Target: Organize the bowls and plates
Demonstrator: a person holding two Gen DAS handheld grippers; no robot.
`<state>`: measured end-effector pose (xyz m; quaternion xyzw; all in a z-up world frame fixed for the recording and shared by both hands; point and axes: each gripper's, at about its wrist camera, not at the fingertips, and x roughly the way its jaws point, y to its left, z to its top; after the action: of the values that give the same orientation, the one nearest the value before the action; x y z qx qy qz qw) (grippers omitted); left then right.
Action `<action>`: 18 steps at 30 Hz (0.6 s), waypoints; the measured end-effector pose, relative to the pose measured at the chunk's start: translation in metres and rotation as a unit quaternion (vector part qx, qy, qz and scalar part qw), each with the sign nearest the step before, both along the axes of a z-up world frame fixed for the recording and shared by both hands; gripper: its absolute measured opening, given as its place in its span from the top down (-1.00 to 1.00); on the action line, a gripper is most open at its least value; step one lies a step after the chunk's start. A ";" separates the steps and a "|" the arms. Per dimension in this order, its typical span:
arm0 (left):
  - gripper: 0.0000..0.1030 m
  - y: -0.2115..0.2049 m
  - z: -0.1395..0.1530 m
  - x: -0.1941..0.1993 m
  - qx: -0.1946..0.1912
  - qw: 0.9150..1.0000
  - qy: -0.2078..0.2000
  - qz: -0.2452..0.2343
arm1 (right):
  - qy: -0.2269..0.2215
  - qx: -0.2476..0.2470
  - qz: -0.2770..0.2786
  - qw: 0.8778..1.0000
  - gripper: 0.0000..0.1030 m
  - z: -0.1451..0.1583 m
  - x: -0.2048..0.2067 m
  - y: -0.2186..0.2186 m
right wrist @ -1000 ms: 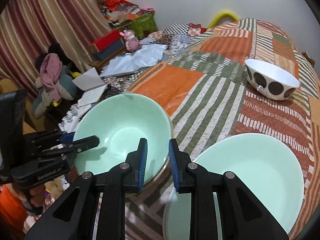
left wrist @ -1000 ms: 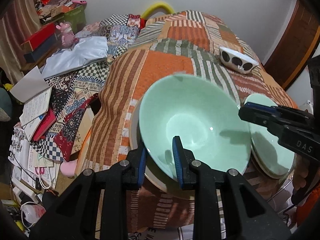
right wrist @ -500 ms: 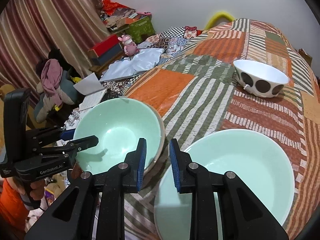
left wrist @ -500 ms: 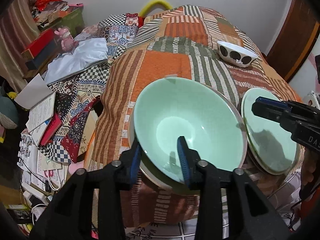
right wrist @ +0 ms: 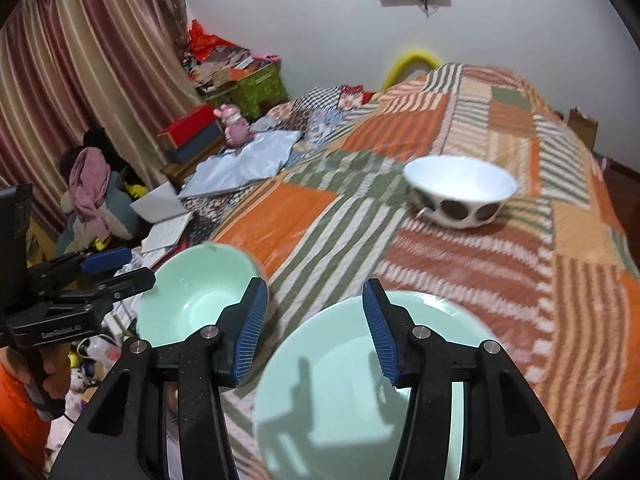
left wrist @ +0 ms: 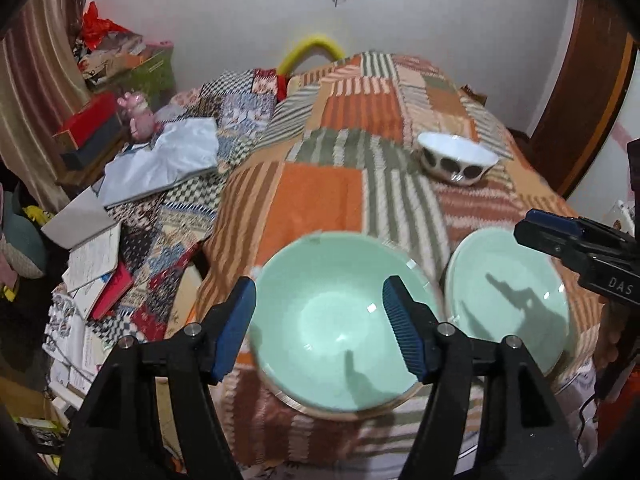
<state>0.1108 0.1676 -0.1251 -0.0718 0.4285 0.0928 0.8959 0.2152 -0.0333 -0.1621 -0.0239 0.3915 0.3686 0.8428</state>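
**Both hand-held grippers wide apart over the green dishes**

Patchwork bed point(left wrist: 320, 184) carries everything. Green plate point(right wrist: 360, 392) sits under the spread-open right hand-held gripper point(right wrist: 314, 334), green bowl point(left wrist: 332, 332) below the equally spread left hand-held gripper point(left wrist: 320, 328). Spotted bowl point(right wrist: 460, 192) sits well beyond both.

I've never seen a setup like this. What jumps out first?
Two mint-green dishes at the near edge of a patchwork quilt: a deep bowl beside a shallower green plate. Farther back sits a white bowl with dark spots. Black tools with blue jaws, both spread open, hover over the green pair.
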 end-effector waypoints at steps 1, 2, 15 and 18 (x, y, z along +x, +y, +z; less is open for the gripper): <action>-0.27 -0.002 0.002 0.003 -0.002 1.000 -0.004 -0.002 | -0.005 -0.001 -0.005 1.000 0.11 0.003 0.003 -0.004; -0.27 -0.006 0.005 0.007 -0.005 1.000 -0.010 -0.004 | -0.010 -0.002 -0.010 1.000 0.11 0.007 0.006 -0.008; -0.41 -0.049 0.031 0.076 -0.016 0.998 -0.052 -0.039 | -0.039 -0.012 -0.062 0.997 0.10 0.022 0.046 -0.050; -0.46 -0.056 0.032 0.091 -0.020 0.997 -0.056 -0.047 | -0.030 -0.013 -0.074 0.997 0.10 0.019 0.060 -0.057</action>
<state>0.2016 0.1119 -0.0931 -0.0749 0.3825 0.0377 0.9201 0.2756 -0.0899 -0.1431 -0.0163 0.3716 0.2990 0.8788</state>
